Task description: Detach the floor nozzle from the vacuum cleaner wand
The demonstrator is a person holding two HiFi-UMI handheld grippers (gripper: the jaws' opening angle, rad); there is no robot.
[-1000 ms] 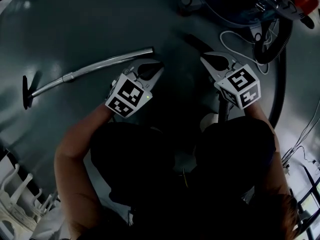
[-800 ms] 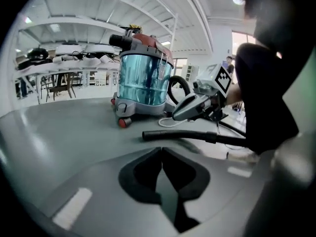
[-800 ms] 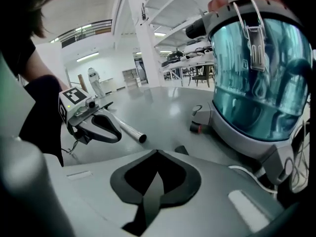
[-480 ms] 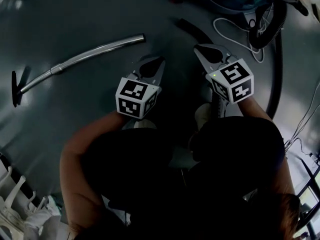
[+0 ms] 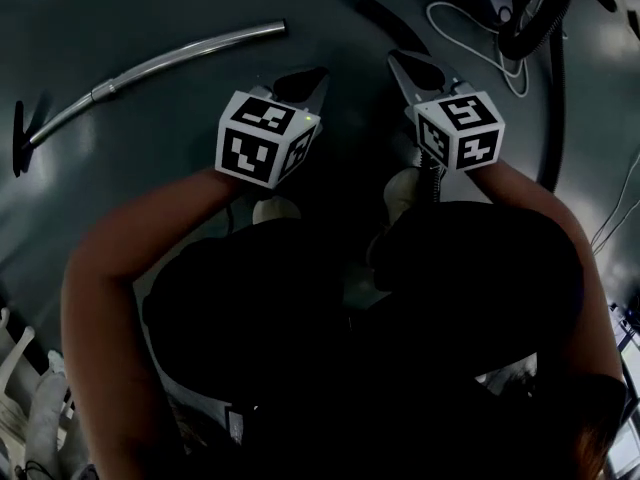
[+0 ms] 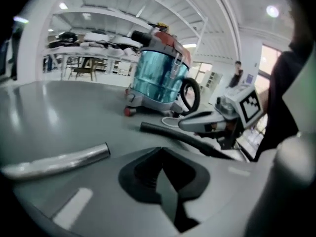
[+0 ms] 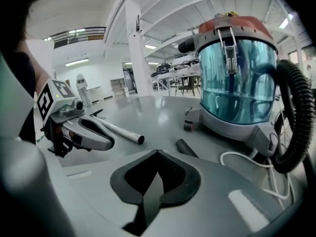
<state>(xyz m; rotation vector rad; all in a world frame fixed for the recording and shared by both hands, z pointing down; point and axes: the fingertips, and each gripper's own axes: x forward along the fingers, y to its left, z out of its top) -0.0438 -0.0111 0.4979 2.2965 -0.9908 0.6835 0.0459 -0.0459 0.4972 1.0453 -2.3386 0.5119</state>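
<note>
Chromed metal is marking out the task's thing. The wand (image 5: pixel 150 66) is lying flat on the grey floor (image 5: pixel 150 198) at the upper left of the head view, well apart from both tools. Its open end is pointing towards the vacuum canister (image 7: pixel 237 83). The black floor nozzle (image 5: pixel 17 138) is sitting at its far end. At this size no view is settling whether nozzle and wand are locked together or only lying end to end. The layout is therefore fitting two stages: a joint waiting to be pulled apart, or two separated parts resting in line.

The left hand-held gripper (image 5: pixel 312 76) is hovering over the floor nearer the wand's open end than the nozzle. It is clenched on nothing, and its own view is showing the jaws meeting with only bare floor beyond them. The right hand-held gripper (image 5: pixel 405 66) is likewise clenched and empty, hanging just beside a black tube (image 5: pixel 385 18) that is lying apart from the wand.

Both tools are pointing forward and downward, side by side. That posture is probably suiting carrying or repositioning rather than grasping, since neither is lining up on the nozzle end.

The ribbed hose (image 5: pixel 552 78) and white cable (image 5: pixel 470 38) are trailing beside the canister, clear of the wand. The floor is supporting the tube along its length.
</note>
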